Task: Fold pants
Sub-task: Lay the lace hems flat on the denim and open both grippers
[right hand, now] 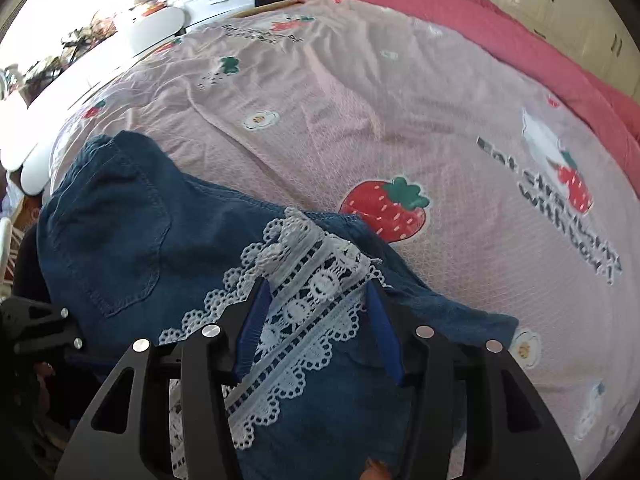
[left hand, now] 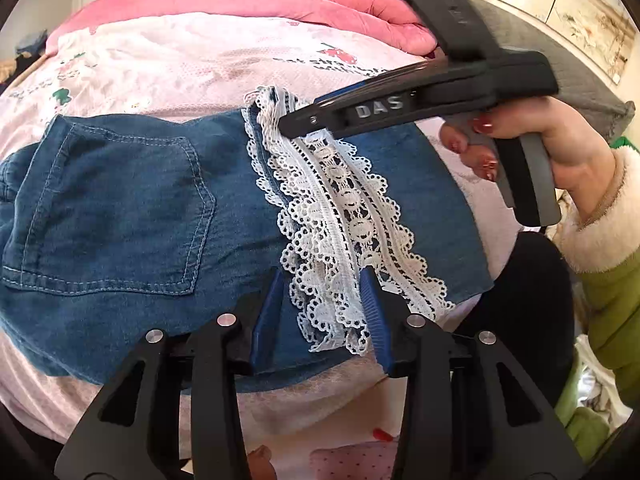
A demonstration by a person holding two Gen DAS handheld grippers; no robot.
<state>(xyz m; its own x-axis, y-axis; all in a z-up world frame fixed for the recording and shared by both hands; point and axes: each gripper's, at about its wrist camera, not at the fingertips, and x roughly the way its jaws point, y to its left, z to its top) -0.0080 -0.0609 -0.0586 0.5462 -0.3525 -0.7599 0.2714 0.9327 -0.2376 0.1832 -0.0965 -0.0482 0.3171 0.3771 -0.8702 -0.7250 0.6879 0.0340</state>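
From the left wrist camera, the denim pants (left hand: pixel 132 216) are seen lying folded on the pink bedspread (left hand: pixel 192 64), with a patch pocket (left hand: pixel 108 216) outlined in pale double stitching. The white lace trim (left hand: pixel 344 232) of the hems (openwork, with scalloped edges and round motifs) runs diagonally across the blue cloth. The left gripper (left hand: pixel 320 312) is set over the near end of that trim; its jaws are spread apart, one blue ribbed pad on each side of the lace band, and nothing is clamped between them. The right gripper (left hand: pixel 296 122) is seen at the far end of the lace, held by the right hand (left hand: pixel 532 140) with red nails; its tip touches the trim.

From the right wrist camera, the lace band is seen passing between the right gripper's (right hand: pixel 316 312) blue pads, and the jaws stand parted, not closed on the cloth. The denim looks soft and slightly creased, its pocket lying to the left. The bedspread has a fine waffle texture printed with strawberries (right hand: pixel 388 208), flowers and dark lettering, and a plain darker pink quilt (right hand: pixel 500 24) is bunched along the far edge of the bed.
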